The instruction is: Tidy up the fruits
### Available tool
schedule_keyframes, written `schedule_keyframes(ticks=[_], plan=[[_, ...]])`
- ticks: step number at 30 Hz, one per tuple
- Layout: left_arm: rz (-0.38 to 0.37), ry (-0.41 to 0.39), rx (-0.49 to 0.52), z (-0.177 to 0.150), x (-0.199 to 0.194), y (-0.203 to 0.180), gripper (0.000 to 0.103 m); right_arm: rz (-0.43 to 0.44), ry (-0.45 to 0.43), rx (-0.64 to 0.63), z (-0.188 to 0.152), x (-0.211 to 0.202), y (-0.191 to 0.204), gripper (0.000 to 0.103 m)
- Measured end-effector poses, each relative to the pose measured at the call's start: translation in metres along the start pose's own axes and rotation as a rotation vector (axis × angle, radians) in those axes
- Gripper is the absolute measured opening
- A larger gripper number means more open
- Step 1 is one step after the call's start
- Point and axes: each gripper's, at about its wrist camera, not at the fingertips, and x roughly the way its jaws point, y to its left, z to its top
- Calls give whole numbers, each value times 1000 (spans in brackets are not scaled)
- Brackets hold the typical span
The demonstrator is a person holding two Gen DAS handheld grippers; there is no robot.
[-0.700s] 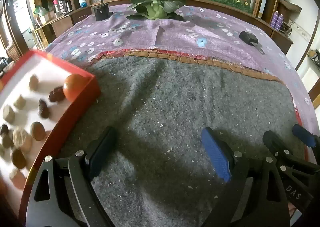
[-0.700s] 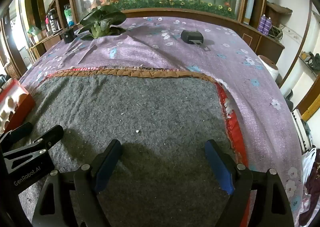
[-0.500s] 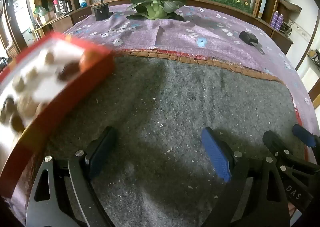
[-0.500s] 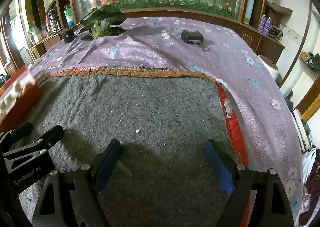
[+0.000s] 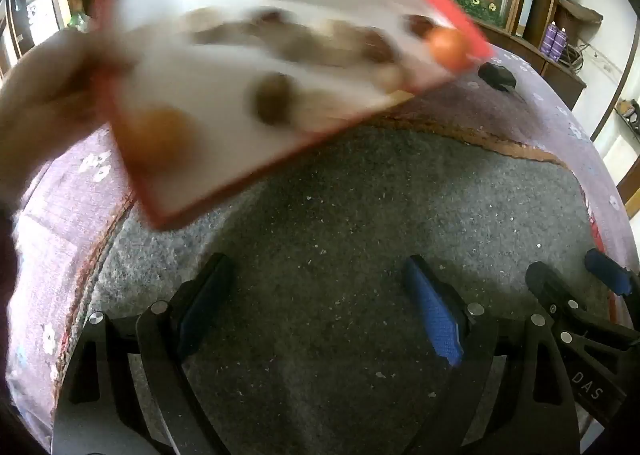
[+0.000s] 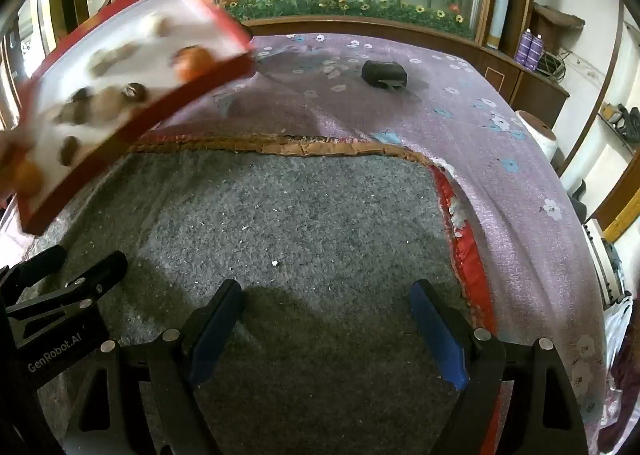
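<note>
Fruit sits loose in a red tray (image 5: 224, 191) with a white floor, which a bare hand (image 5: 44, 95) grips by one edge and holds in the air, tilted, above the far left corner of the grey felt mat (image 6: 304, 223) on the table. Motion blur smears the tray in both views. Inside it lie one orange fruit (image 6: 192, 62) against the low rim, a second orange one (image 5: 160, 131) close to the hand, and a scatter of small brown and pale pieces too blurred to name. The left gripper (image 5: 316, 303) and the right gripper (image 6: 326, 319) rest low at the near edge of the mat, side by side, each with its blue-padded fingers spread wide and nothing between them. The likely trouble is the tilt: the round fruit could roll over the shallow rim and bounce off the mat onto the purple flowered cloth (image 6: 500, 143) or off the table. A tray landing hard would scatter the small pieces too.
</note>
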Motion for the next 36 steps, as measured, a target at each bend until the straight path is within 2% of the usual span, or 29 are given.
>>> schedule_keyframes(ticks=[36], plan=[[1,-1,0,2,-3,-3,89,1,1,0,-1,1,0,86]])
